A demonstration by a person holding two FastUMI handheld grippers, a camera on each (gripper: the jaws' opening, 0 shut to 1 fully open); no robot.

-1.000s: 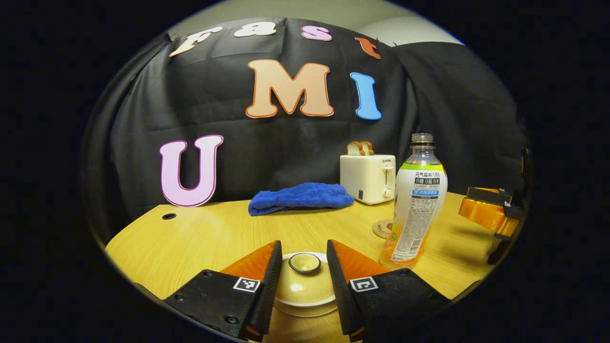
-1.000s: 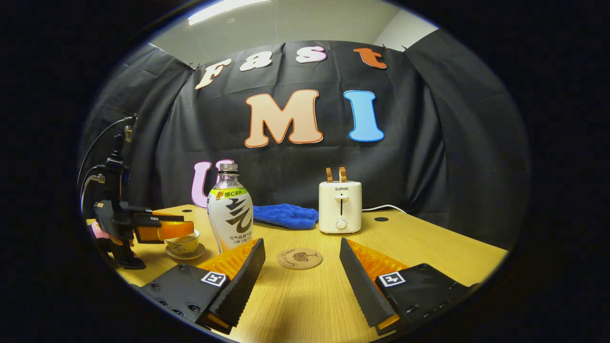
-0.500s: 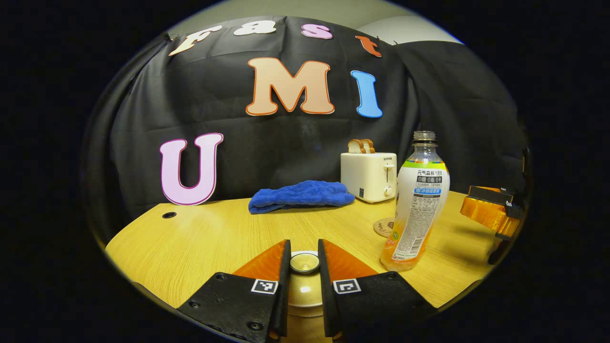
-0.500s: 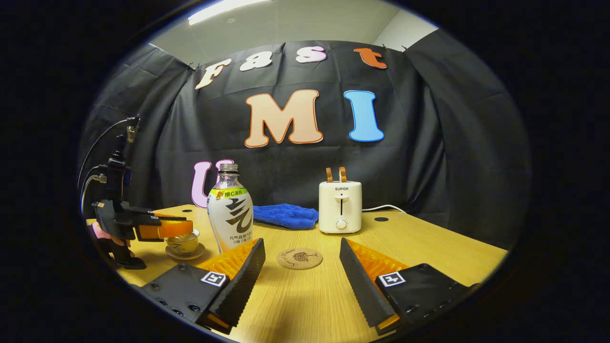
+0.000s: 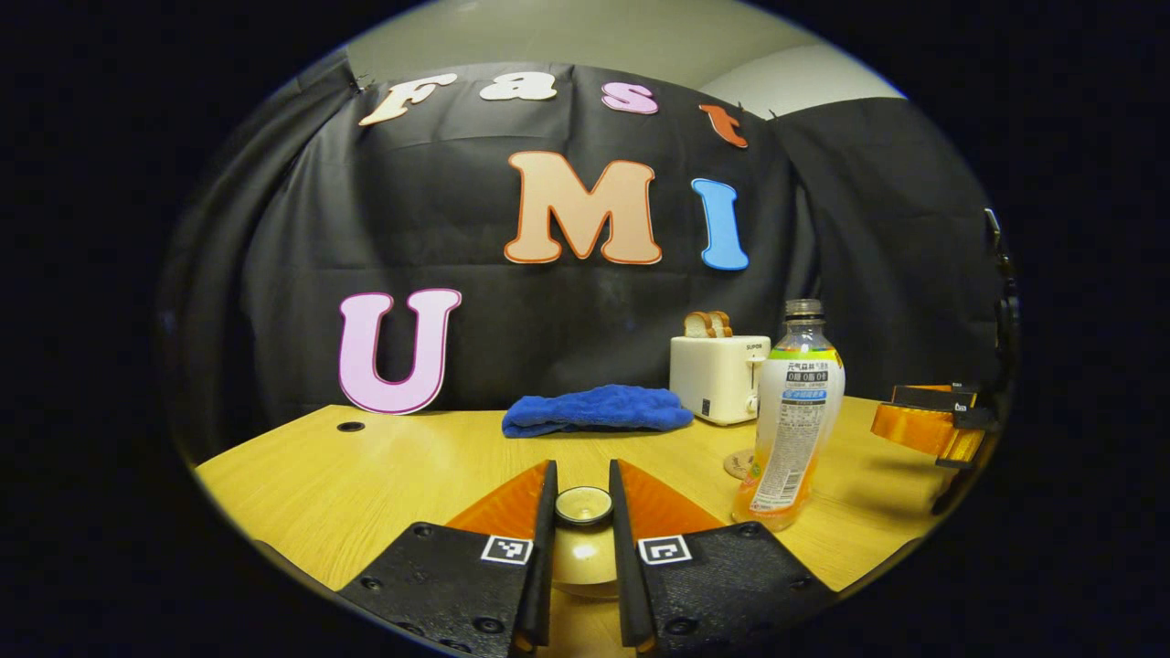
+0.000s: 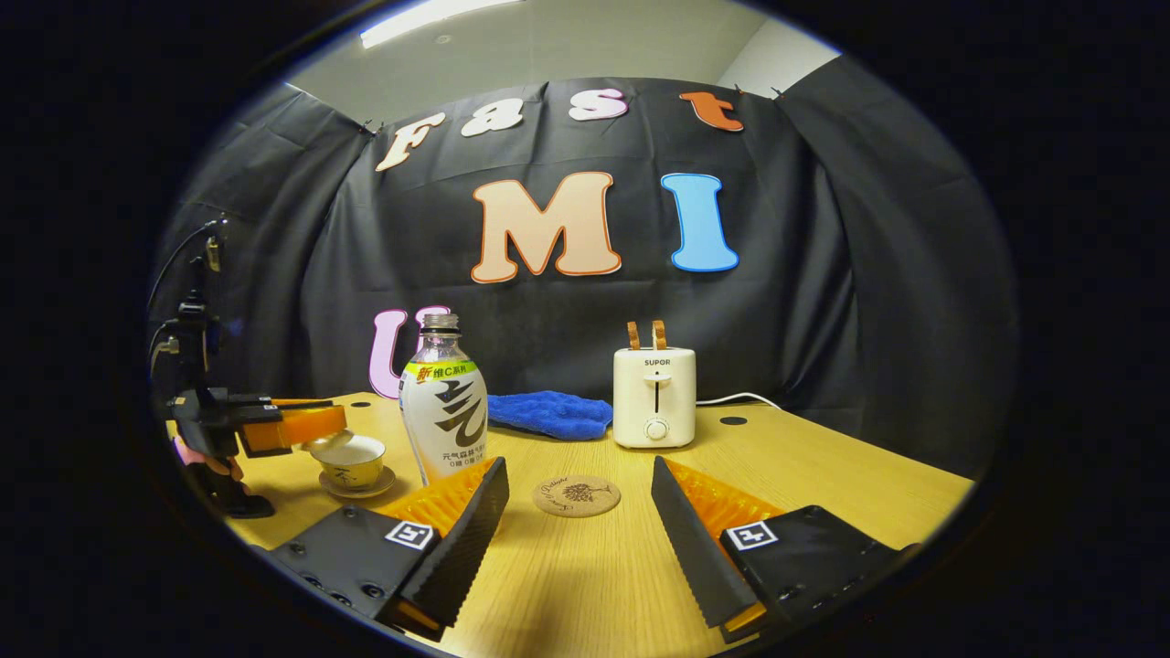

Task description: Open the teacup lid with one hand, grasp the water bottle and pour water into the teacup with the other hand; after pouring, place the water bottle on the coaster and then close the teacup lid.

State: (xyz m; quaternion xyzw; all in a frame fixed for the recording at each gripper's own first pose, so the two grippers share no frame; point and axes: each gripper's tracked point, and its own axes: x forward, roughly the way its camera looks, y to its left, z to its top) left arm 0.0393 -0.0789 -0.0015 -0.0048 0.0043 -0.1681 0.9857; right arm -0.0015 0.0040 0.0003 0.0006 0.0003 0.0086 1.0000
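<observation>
Lid [image 5: 584, 539] pinched in left gripper [image 5: 582, 504], lifted off one cup [image 6: 352, 460]. Right gripper [image 6: 579, 512] wide apart, holding nothing, above bare table [image 6: 823, 475] near one coaster [image 6: 577, 494]. One bottle [image 6: 443, 407] upright beside cup.

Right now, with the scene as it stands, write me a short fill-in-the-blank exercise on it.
1. The left gripper is shut on the knob of the teacup ____, held just above the teacup.
2. The water bottle stands upright and has no ____ on its neck.
3. The coaster lies flat on the ____, nothing on it.
4. The right gripper's fingers are ____.

Missing words: lid; cap; table; open
</observation>
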